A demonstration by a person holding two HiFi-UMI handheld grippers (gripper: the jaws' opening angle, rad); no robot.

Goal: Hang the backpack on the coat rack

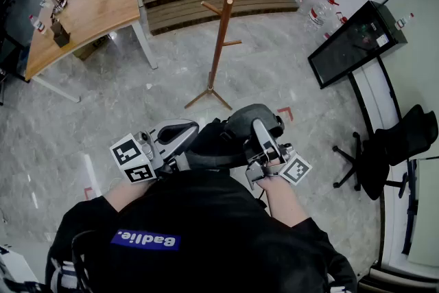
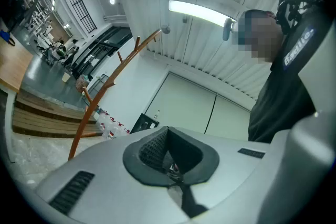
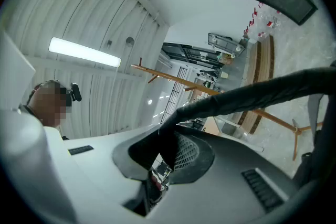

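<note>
The wooden coat rack [image 1: 223,24] stands on the marble floor straight ahead; its pole also shows in the left gripper view [image 2: 105,89] and the right gripper view [image 3: 173,77]. A black backpack [image 1: 219,144] hangs in front of the person's chest, between the two grippers. My right gripper [image 1: 264,147] is shut on a black backpack strap [image 3: 252,94], which runs up and to the right from the closed jaws [image 3: 168,152]. My left gripper [image 1: 164,144] sits against the backpack's left side. Its jaws [image 2: 169,152] are closed, and no strap shows between them.
A wooden table [image 1: 89,7] stands at the far left, with low wooden steps [image 1: 206,0] behind the rack. A black screen panel [image 1: 350,41] and several water bottles [image 1: 315,3] are at the right. A black office chair [image 1: 398,147] stands near the right wall.
</note>
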